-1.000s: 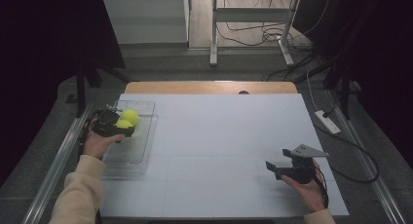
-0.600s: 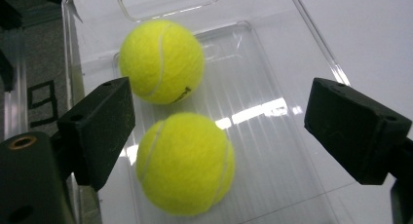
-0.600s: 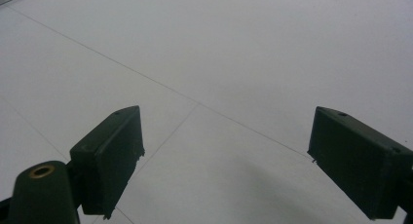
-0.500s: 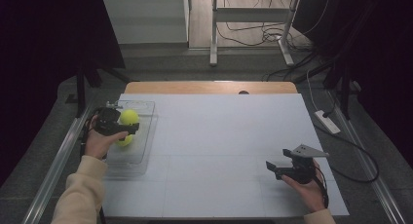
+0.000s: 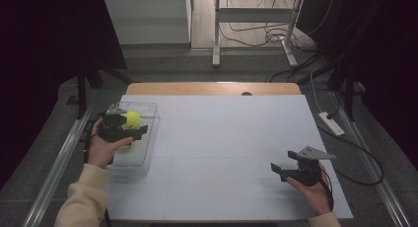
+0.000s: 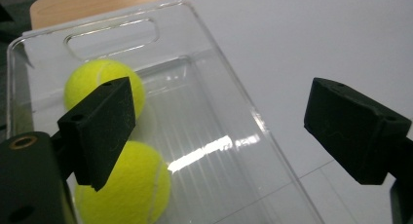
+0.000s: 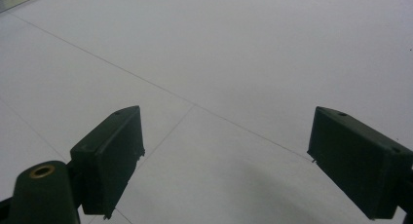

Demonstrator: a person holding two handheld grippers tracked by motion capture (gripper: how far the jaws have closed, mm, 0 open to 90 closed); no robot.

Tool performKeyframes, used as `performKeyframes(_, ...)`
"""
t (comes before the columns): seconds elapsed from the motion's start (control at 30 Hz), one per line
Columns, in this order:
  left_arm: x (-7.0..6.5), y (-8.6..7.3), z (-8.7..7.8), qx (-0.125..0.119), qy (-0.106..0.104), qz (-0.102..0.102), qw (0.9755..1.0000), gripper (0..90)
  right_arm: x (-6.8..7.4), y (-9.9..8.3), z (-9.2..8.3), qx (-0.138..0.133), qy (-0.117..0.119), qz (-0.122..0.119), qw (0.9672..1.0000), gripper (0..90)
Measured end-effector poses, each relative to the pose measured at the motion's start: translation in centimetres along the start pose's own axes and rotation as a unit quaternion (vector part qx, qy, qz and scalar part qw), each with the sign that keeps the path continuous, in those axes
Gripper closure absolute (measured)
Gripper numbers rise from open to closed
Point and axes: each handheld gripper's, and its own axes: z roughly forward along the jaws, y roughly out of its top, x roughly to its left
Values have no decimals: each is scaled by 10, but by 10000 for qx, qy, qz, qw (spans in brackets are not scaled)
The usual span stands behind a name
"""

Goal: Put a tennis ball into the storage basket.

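Table (image 5: 222, 138) lay broad and white, clear tray (image 6: 214, 112) at its left edge holding two tennis balls (image 6: 127, 185) – left gripper (image 5: 129, 131) hovered above, jaws just opened, empty; right gripper (image 5: 283, 170) gaped idle. Best lift straight up – clear of the rim

Two bright yellow tennis balls lie in a clear plastic tray (image 6: 272, 131) near the desk's left edge: the far ball (image 6: 92, 78) by the handle cut-out, the near ball (image 6: 136, 185) just beside it.
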Motion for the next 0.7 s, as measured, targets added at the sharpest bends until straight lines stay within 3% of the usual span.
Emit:
performKeyframes(0.37,-22,-11,-3,-208,-319,196,9991,127,-1,0,-1,-28,-5,13,10000,130)
performKeyframes(0.53,-31,-17,-5,-297,-471,290,9980,124,-1,1,-3,-72,0,34,10000,131)
performKeyframes(0.7,-48,-27,-10,-450,-662,401,9960,123,-1,3,-7,-155,-7,44,9999,131)
